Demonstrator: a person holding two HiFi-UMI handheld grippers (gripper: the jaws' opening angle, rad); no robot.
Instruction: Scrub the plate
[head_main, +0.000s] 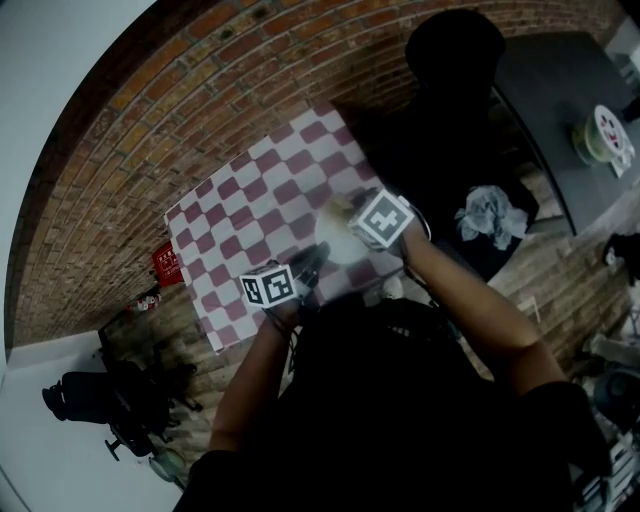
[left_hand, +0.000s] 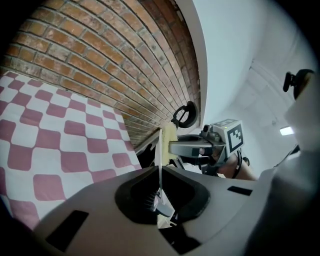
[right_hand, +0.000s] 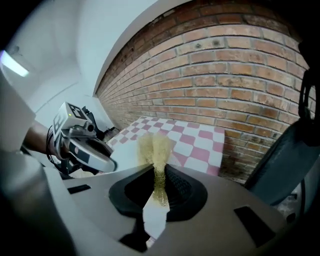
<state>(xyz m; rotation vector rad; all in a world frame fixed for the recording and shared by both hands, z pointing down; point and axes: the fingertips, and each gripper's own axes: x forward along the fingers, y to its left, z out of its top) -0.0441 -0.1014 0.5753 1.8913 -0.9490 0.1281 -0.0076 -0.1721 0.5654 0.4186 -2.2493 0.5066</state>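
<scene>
Looking blurred in head view, plate sits clamped in left gripper, sponge in right gripper.

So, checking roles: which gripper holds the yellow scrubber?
The right gripper, jaws shut on the yellow scrubber; the left gripper instead grips the white plate by its edge.

In the head view the plate is showing only as a pale blur, with the right gripper covering its right part. The dark body of the person is hiding the near edge of the table. In the left gripper view the plate is showing edge-on only. The right gripper's jaws are hiding the lower part of the yellow scrubber; its top is blurring.
</scene>
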